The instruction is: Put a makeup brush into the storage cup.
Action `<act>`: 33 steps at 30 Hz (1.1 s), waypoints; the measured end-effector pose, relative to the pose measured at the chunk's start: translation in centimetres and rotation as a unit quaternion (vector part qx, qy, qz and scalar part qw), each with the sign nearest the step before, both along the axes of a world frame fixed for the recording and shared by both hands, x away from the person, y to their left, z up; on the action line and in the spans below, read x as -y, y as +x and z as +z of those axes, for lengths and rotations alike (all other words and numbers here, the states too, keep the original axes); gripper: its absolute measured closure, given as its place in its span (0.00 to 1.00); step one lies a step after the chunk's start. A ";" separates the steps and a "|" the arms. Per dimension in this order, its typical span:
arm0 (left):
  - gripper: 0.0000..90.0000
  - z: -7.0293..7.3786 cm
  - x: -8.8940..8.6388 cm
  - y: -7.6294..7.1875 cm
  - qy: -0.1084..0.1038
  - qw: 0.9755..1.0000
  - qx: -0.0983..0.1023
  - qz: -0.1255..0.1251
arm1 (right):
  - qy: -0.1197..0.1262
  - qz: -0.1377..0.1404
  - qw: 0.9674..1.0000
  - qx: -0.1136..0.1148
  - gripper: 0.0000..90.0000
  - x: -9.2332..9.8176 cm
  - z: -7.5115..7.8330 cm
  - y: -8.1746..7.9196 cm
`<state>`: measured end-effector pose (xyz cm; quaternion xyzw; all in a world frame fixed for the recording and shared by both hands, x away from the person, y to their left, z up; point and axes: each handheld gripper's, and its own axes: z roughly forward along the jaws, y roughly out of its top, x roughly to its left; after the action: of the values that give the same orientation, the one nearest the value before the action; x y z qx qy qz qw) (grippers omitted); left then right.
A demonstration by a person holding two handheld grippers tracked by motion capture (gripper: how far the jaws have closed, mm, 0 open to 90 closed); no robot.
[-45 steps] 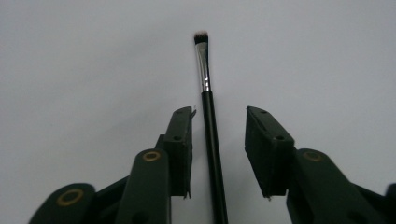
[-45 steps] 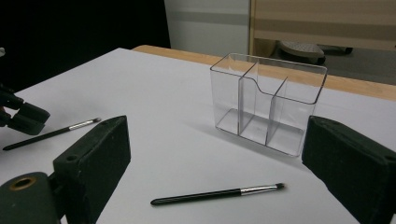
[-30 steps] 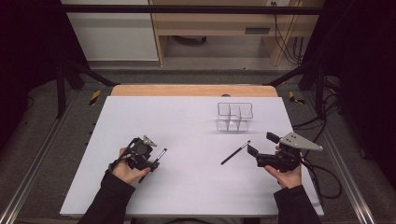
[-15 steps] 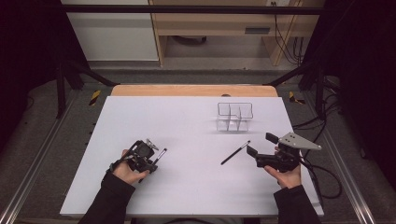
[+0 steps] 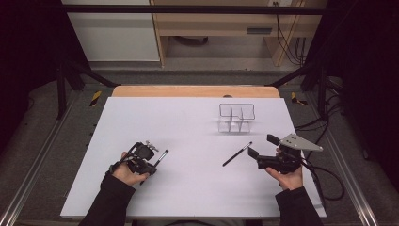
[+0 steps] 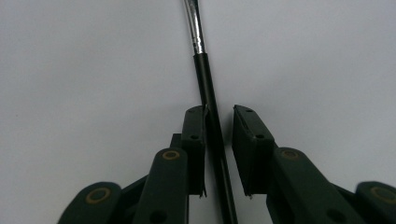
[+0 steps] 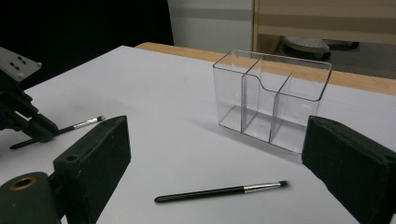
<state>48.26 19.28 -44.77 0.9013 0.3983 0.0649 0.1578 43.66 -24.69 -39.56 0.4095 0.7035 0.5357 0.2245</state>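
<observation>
A black make-up brush with a silver ferrule [image 6: 201,60] lies on the white table between the jaws of my left gripper [image 6: 219,114]. The jaws have just been closing. The left pad touches the handle and a gap is left at the right pad. In the high view this gripper [image 5: 153,162] sits front left with the brush [image 5: 162,154] pointing away to the right. My right gripper [image 5: 262,145] hovers front right, open wide and holding nothing. A second brush [image 7: 219,190] lies on the table just ahead of it. Behind that stands a clear three-compartment organizer [image 7: 271,93].
The organizer [image 5: 236,117] stands right of centre toward the back of the white table [image 5: 179,122], with the second brush [image 5: 236,154] in front of it. A cable trails from the right gripper off the table's right edge. The right gripper view shows the left gripper [image 7: 28,121] far left.
The left gripper's jaws have narrowed around the brush handle. Both hands stay where they were, and the right gripper stays open.
</observation>
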 end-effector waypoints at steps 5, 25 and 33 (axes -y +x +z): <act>0.87 0.0 0.1 -0.1 0.003 1.000 0.000 -0.003 | -0.001 0.000 1.000 -0.002 0.09 -0.1 -0.1 0.1; 0.93 0.1 0.1 -0.3 0.003 1.000 0.007 -0.015 | -0.001 0.002 1.000 -0.003 0.09 0.0 0.0 0.0; 0.93 1.1 -0.2 -0.8 -0.013 0.999 0.036 -0.012 | 0.006 0.002 1.000 -0.005 0.09 0.0 0.0 0.0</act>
<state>47.46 19.51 -43.68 0.9012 0.3819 0.0902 0.1840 43.69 -24.64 -39.56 0.4115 0.7025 0.5383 0.2177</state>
